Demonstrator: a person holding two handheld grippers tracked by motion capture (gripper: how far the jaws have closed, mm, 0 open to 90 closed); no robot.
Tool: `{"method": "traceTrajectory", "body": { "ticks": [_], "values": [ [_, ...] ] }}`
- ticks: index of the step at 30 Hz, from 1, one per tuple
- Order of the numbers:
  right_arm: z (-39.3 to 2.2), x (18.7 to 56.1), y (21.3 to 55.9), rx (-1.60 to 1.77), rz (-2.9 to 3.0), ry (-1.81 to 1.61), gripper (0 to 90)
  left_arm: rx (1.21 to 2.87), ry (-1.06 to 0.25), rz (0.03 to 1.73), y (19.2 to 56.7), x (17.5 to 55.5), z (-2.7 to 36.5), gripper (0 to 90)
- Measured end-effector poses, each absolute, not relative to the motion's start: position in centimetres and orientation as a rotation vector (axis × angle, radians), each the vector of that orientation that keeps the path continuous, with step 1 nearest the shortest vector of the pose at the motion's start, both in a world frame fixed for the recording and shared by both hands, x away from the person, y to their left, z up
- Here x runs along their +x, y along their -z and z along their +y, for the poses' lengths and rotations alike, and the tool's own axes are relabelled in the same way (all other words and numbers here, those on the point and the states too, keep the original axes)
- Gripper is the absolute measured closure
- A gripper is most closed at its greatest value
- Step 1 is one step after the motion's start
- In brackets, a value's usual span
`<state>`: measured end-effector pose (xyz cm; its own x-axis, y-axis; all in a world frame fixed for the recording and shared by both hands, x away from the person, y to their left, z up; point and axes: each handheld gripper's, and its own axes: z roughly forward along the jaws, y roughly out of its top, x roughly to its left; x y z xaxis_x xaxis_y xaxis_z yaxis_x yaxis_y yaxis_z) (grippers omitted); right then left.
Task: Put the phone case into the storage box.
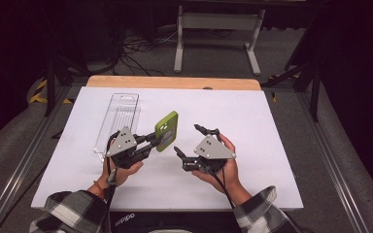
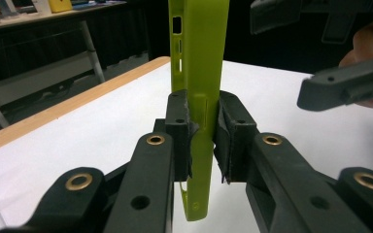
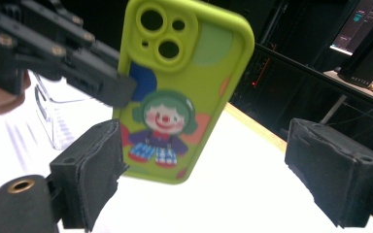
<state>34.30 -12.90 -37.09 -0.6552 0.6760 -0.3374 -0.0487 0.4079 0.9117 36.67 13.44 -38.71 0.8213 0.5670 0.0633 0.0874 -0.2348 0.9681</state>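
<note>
**Phone case pinched on edge, second gripper lined up**

Case sits w/ us between the jaws of our left gripper [image 1: 151, 141], which are shut on it: the lime-green phone case [image 1: 167, 131] is squeezed across its thin side walls, pads pressing on both edges, as the left gripper view shows w/ the case [image 2: 200, 73] standing straight up out of the pads. Most of it sticks out beyond the fingertips; a short bit hangs back below them. We'd say the edge grip is on purpose: it leaves the broad faces free for the other gripper to get at.

Our right gripper [image 1: 190, 139] has its jaws wide, nothing between the pads. In the right gripper view the case [image 3: 184, 87] floats ahead of the jaws, nearer the left pad [image 3: 90, 170] than the right one, clown picture and camera holes facing us, not touching either. Looks like we're set to close in, prob. to take over or steady it.

Behind the left gripper, well past the fingertips, lies a clear plastic box [image 1: 118, 119] on the white table [image 1: 252, 145], likely the case's packaging.
</note>
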Motion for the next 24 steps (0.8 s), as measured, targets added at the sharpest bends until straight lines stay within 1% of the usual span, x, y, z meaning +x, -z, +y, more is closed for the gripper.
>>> {"method": "traceTrajectory", "body": {
  "ticks": [24],
  "values": [
    [-15.0, 33.3, 38.9, 0.504, 1.979, -1.2, 12.3, 1.737, -0.537, 0.507, 37.3, 36.8, 15.4, 77.7]
  ]
}}
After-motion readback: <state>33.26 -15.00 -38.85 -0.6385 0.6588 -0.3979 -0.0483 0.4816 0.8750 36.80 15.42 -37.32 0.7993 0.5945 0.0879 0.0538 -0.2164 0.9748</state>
